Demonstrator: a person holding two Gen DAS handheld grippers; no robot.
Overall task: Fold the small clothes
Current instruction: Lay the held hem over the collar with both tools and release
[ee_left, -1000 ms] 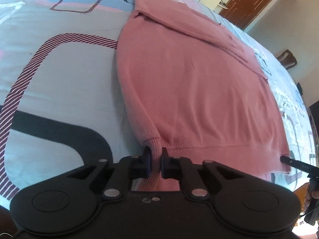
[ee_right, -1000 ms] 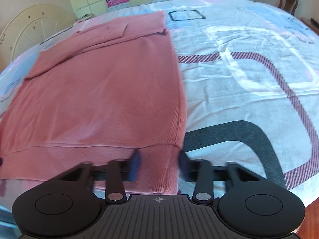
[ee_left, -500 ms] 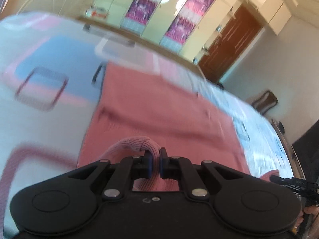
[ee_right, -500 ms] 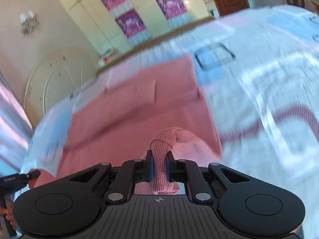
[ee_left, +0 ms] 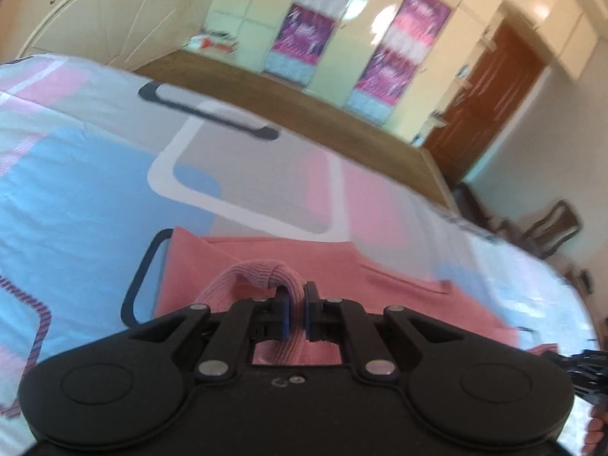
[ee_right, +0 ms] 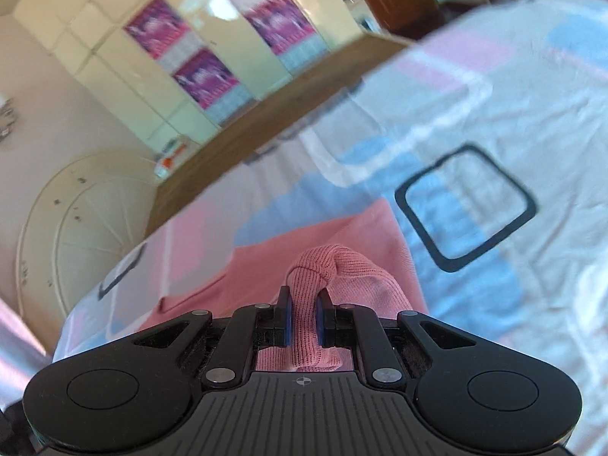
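A pink knit sweater (ee_left: pixel 266 254) lies on a bed with a patterned sheet (ee_left: pixel 95 190). My left gripper (ee_left: pixel 295 313) is shut on a bunched corner of its ribbed hem, lifted over the sweater's far part. My right gripper (ee_right: pixel 303 317) is shut on the other hem corner of the sweater (ee_right: pixel 342 243), also raised. Most of the sweater's body is hidden below both grippers. The right gripper's tip shows at the left wrist view's lower right edge (ee_left: pixel 581 364).
A wooden footboard (ee_left: pixel 304 114) edges the far side of the bed. Beyond it stand cream wardrobes with purple posters (ee_left: pixel 402 38), a brown door (ee_left: pixel 494 87) and a chair (ee_left: pixel 551 228). The sheet (ee_right: pixel 494 152) spreads to the right.
The right gripper closed on the hem corner. Both grippers lifted the hem and carried it forward toward the sweater's far end; the views tilted up toward the room.
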